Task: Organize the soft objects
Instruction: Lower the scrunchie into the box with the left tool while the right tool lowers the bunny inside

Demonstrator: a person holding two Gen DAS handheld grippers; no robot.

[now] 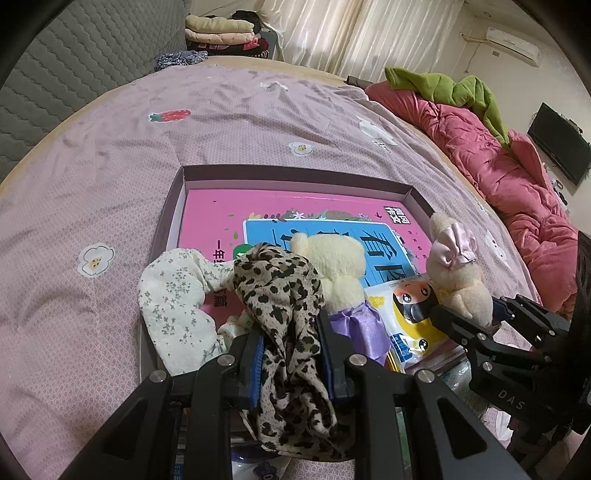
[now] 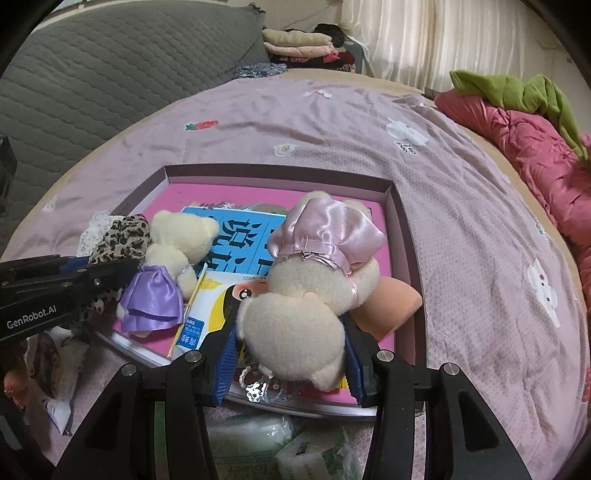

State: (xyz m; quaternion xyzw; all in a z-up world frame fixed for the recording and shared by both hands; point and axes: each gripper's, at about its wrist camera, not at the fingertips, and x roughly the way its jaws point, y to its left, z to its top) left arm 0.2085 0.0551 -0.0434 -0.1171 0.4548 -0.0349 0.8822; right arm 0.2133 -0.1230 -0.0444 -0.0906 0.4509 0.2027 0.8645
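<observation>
My left gripper (image 1: 291,343) is shut on a leopard-print cloth (image 1: 284,295), held over the near edge of a shallow box (image 1: 295,175). My right gripper (image 2: 291,354) is shut on a cream plush bear in a pink satin dress (image 2: 306,288), held upside down over the box's right side; it also shows in the left wrist view (image 1: 458,277). A second cream bear in a purple dress (image 2: 166,266) lies in the box on a pink book (image 1: 295,206). A white floral cloth (image 1: 173,295) hangs over the box's left edge.
The box (image 2: 402,206) lies on a pink bedsheet (image 1: 221,122). A snack packet (image 2: 210,310) and a peach object (image 2: 391,302) lie in it. Tissue packs (image 2: 258,439) lie near me. A red quilt (image 1: 498,155) with green cloth is at right; folded clothes (image 1: 221,33) behind.
</observation>
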